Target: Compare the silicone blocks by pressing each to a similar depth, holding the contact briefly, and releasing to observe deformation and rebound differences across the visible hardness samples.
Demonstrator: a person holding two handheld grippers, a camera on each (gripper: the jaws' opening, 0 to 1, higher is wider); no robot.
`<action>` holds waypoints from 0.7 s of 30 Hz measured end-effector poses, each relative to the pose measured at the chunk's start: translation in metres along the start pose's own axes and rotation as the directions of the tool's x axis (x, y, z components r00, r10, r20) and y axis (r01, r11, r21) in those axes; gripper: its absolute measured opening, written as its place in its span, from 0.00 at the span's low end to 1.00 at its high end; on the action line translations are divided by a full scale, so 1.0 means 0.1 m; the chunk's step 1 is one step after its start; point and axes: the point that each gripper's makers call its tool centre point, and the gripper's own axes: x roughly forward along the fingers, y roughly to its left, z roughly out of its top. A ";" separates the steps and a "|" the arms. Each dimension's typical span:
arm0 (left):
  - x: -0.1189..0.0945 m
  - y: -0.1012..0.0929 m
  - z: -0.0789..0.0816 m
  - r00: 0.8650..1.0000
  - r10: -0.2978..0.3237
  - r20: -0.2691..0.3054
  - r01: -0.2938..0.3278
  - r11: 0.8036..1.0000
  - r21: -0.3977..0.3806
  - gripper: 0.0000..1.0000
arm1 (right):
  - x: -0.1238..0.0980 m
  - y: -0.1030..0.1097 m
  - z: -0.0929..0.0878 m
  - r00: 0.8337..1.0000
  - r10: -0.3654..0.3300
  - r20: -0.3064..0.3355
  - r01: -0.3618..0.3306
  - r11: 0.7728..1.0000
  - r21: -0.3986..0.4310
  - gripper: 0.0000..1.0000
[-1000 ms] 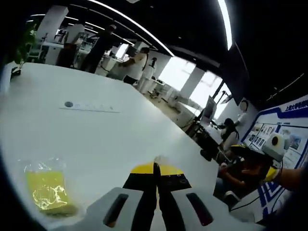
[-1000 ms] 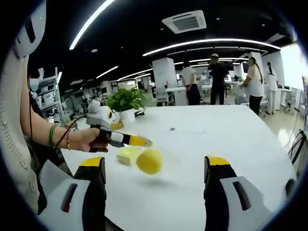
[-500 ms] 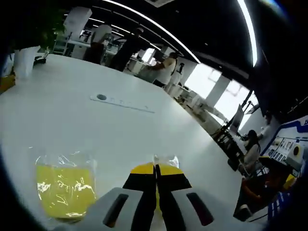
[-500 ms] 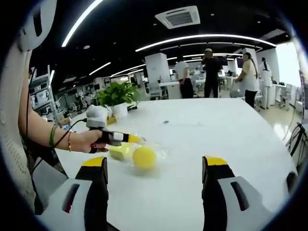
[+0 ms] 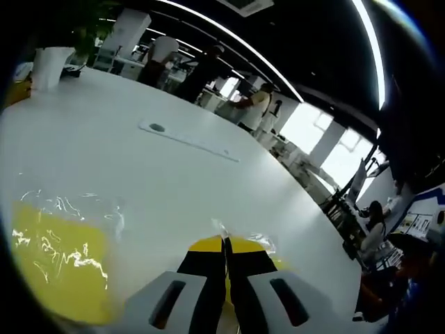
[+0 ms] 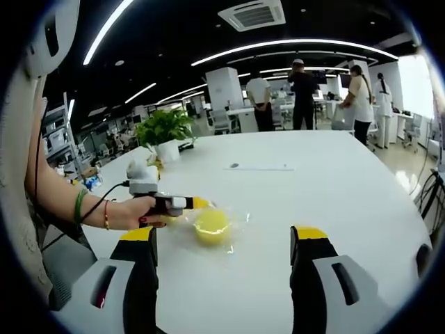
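My left gripper [image 5: 224, 242] is shut, pinching the edge of a clear plastic bag [image 5: 243, 236] at its yellow tips. A flat yellow silicone block [image 5: 59, 261] in its own clear bag lies on the white table [image 5: 139, 174] to the lower left of the jaws. In the right gripper view, a hand holds the left gripper [image 6: 200, 203] beside a round yellow silicone block [image 6: 211, 224], which rests in its bag on the table. My right gripper [image 6: 224, 236] stands open, just short of the round block, with nothing between its jaws.
A potted plant [image 6: 165, 132] in a white pot stands at the table's far left. A thin strip with a dark dot [image 6: 261, 167] lies mid-table. Several people [image 6: 306, 83] stand beyond the far edge. The person's arm [image 6: 76, 205] comes in from the left.
The round block, hanging in its bag from the left gripper a second ago, has come down onto the table. The left gripper has sunk lower, closer to the flat block.
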 end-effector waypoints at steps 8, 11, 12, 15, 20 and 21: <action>0.03 0.10 -0.07 1.000 0.027 -0.001 -0.027 1.000 -0.016 0.00 | 0.03 0.01 -0.02 1.000 0.008 -0.009 -0.008 1.000 -0.003 0.71; 0.02 0.09 -0.05 1.000 0.024 -0.010 -0.024 0.999 0.036 0.01 | 0.04 0.03 -0.01 1.000 0.011 -0.008 -0.011 1.000 -0.001 0.71; 0.02 0.11 -0.05 0.999 0.031 -0.017 -0.030 0.997 0.068 0.02 | 0.04 0.04 0.00 1.000 0.014 -0.008 -0.014 1.000 -0.003 0.70; -0.03 0.12 -0.01 0.998 0.044 -0.038 -0.037 0.985 0.168 0.05 | 0.04 0.09 0.01 1.000 0.025 -0.007 -0.025 1.000 -0.004 0.70; -0.11 0.18 0.10 0.992 0.108 -0.061 -0.084 0.946 0.314 0.12 | -0.01 0.15 0.03 1.000 0.029 -0.005 -0.029 0.999 -0.017 0.71; -0.13 0.19 0.14 0.991 0.120 -0.057 -0.093 0.935 0.341 0.15 | -0.02 0.16 0.04 1.000 0.027 -0.005 -0.027 1.000 -0.017 0.71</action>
